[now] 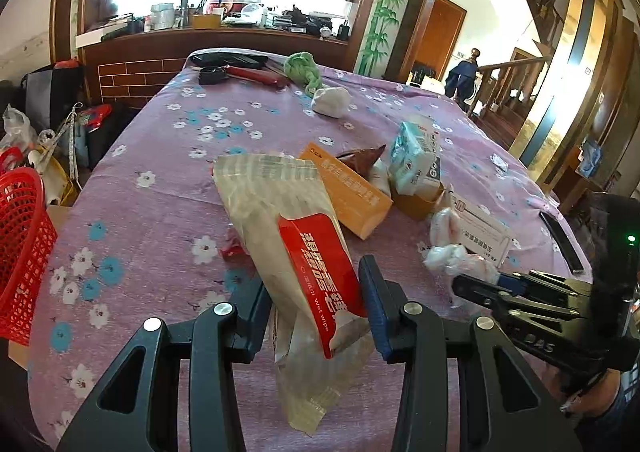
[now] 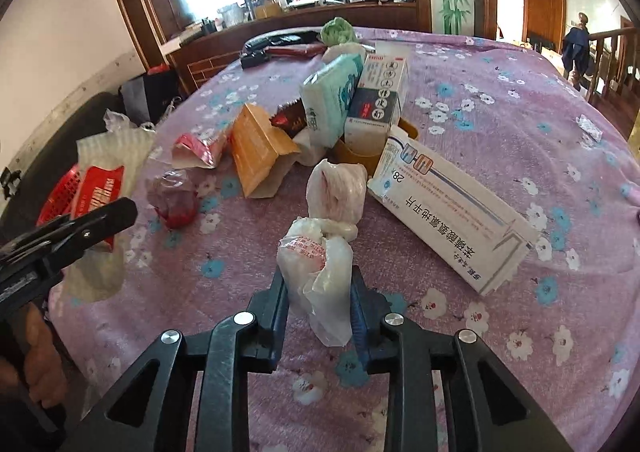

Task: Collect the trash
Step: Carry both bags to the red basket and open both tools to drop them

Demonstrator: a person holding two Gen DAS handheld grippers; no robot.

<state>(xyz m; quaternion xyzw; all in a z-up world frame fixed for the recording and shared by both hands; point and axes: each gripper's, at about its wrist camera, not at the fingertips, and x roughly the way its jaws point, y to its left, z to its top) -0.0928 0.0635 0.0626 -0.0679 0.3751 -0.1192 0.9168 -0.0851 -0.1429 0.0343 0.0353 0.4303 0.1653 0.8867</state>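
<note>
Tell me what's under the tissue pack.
The tissue pack leans on a yellow-brown cardboard tray, with crumpled white paper at its base. What lies inside the tray beneath it is covered; a medicine box stands beside it.

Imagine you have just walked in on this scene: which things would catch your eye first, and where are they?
First, the red and white wet wipe packet, gripped in the left tongs at the near edge of the table. Next, the crumpled plastic bag, pinched in the right tongs. Behind them a pile of boxes and wrappers, led by the orange box, sits mid-table on the purple flowered cloth.
</note>
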